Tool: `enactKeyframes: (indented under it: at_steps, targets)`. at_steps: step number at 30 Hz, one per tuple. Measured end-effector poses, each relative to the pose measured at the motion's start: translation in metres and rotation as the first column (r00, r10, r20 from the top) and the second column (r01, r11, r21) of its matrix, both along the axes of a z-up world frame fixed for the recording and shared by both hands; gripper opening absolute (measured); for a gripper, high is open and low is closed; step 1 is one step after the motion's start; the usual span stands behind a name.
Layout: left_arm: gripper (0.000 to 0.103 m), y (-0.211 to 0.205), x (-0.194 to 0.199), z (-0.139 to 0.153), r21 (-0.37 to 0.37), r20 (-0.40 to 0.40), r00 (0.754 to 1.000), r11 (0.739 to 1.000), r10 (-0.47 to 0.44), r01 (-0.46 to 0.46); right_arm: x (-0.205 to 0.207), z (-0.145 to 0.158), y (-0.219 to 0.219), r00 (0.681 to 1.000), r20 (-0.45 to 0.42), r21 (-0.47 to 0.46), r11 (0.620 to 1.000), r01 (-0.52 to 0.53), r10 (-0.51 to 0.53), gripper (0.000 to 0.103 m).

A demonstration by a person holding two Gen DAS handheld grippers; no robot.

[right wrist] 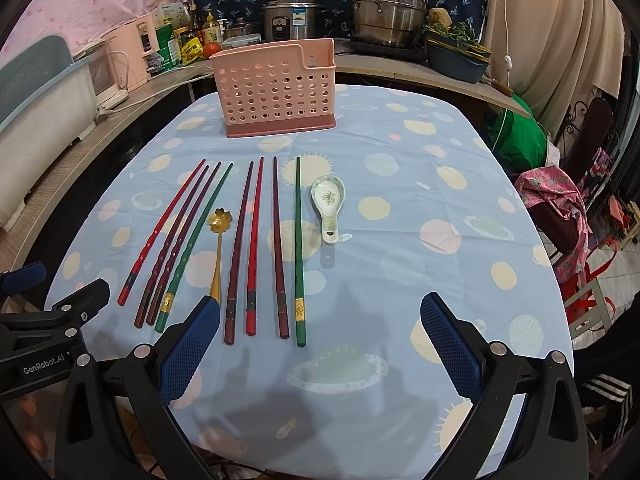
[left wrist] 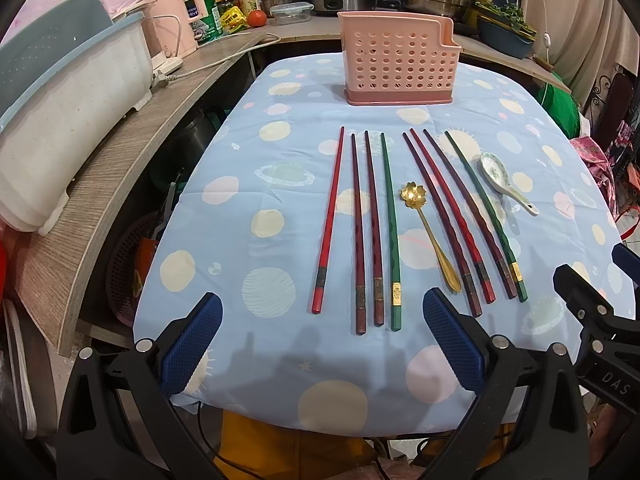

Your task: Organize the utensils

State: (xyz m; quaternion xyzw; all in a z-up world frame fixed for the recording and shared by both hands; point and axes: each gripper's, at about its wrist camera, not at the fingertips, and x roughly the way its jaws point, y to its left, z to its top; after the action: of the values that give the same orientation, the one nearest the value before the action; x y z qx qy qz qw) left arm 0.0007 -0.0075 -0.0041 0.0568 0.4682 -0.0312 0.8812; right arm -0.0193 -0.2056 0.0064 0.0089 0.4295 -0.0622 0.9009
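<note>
A pink perforated utensil holder (left wrist: 398,63) (right wrist: 275,88) stands at the table's far side. Several red, maroon and green chopsticks lie in two groups, a left group (left wrist: 362,228) (right wrist: 176,240) and a right group (left wrist: 464,216) (right wrist: 266,248). A gold flower-shaped spoon (left wrist: 430,232) (right wrist: 218,248) lies between the groups. A white ceramic spoon (left wrist: 505,182) (right wrist: 330,206) lies to their right. My left gripper (left wrist: 322,344) is open and empty above the near table edge, before the left group. My right gripper (right wrist: 320,344) is open and empty before the right group.
The table has a blue planet-print cloth (left wrist: 280,184) (right wrist: 440,184). A wooden counter (left wrist: 120,152) runs along the left with a white bin (left wrist: 68,120) and a pink appliance (left wrist: 176,20). Pots (right wrist: 386,8) and a rice cooker (right wrist: 294,16) stand behind.
</note>
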Motion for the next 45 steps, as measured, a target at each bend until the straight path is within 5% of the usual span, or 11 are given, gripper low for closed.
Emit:
enactKeyframes:
  at_steps: [13, 23, 26, 31, 34, 41, 45]
  targets:
    - [0.094, 0.04, 0.039, -0.036, -0.09, -0.1, 0.993, 0.993, 0.063, -0.072, 0.012, -0.006, -0.014, 1.0, -0.008, 0.003, 1.0, 0.027, -0.027, 0.096]
    - [0.063, 0.044, 0.056, -0.068, -0.102, -0.174, 0.984, 0.993, 0.047, -0.065, 0.036, -0.008, -0.023, 1.0, 0.0, 0.003, 1.0, 0.029, -0.029, 0.095]
    - [0.056, 0.044, 0.058, -0.067, -0.113, -0.166, 0.985, 0.992, 0.041, -0.06, 0.05, -0.009, -0.028, 1.0, 0.001, 0.006, 1.0, 0.027, -0.027, 0.088]
    - [0.022, 0.042, 0.062, -0.065, -0.133, -0.167, 0.986, 0.99, 0.025, -0.048, 0.069, -0.012, -0.037, 1.0, 0.002, 0.035, 0.999, 0.031, -0.032, 0.075]
    - [0.012, 0.039, 0.062, -0.065, -0.132, -0.167, 0.986, 0.99, 0.017, -0.039, 0.082, -0.019, -0.043, 0.999, -0.019, 0.067, 0.997, 0.032, -0.031, 0.061]
    - [0.011, 0.034, 0.063, -0.066, -0.114, -0.162, 0.987, 0.993, 0.008, -0.027, 0.105, -0.045, -0.05, 0.996, -0.091, 0.172, 0.985, 0.031, -0.015, 0.023]
    - [0.011, 0.034, 0.063, -0.066, -0.113, -0.16, 0.987, 0.993, 0.01, -0.028, 0.108, -0.056, -0.05, 0.993, -0.114, 0.19, 0.982, 0.026, -0.004, 0.019]
